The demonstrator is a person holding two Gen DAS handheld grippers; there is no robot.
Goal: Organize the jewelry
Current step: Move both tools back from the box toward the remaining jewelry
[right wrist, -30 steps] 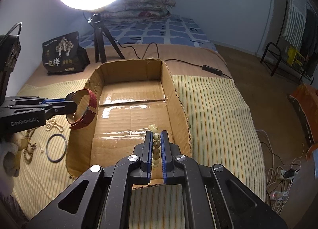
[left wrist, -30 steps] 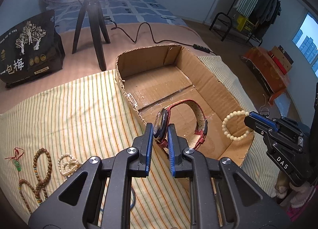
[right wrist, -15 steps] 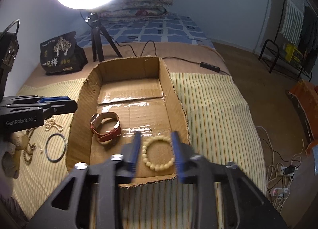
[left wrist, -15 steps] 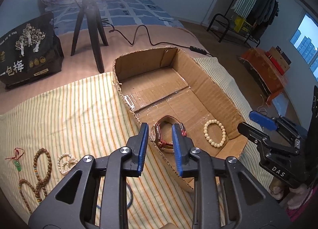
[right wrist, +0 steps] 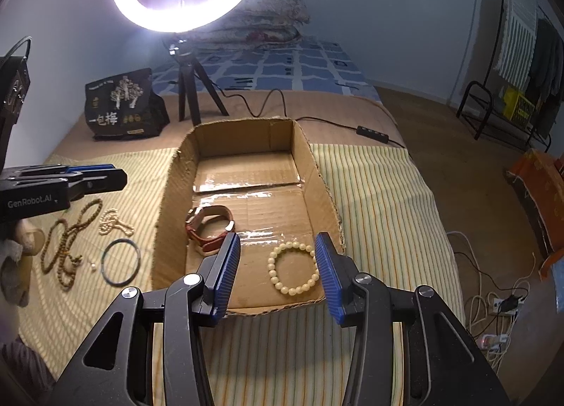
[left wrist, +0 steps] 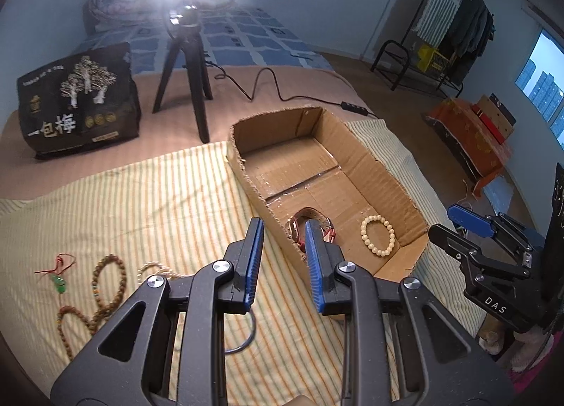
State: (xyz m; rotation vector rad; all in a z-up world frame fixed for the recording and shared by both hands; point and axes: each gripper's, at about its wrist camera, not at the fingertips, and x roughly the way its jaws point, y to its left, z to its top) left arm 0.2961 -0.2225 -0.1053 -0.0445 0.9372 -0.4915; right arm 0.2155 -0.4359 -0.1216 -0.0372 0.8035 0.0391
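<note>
Both tongs have just let go of their loads. A second ago the left tongs (left wrist: 283,258) were pinching the red-strapped watch (right wrist: 208,228) over the cardboard box (right wrist: 319,176), and the right tongs (right wrist: 278,266) were pressed on the cream bead bracelet (right wrist: 292,270). Now the watch lies on its side on the box floor near the left wall, and the bracelet lies flat beside it, toward the near right corner, the two apart from each other. The left tongs stand slightly spread with nothing between the blue pads, held above the near left edge of the box. The right tongs are spread wider, also bare, and hover over the near end of the box with the bracelet showing between them but well below.

That puts two pieces in the box. Left on the striped cloth (left wrist: 158,201) on the bed, beside the box, are the brown bead strands (right wrist: 67,240), a small pearl-like strand (right wrist: 112,222), a dark thin bangle (right wrist: 121,261) and, in the left wrist view, a green pendant on a red cord (left wrist: 58,277). By the look of it, the task is well under way but not done; those pieces lie nearest the left tongs, so that side probably has the next pick.
</note>
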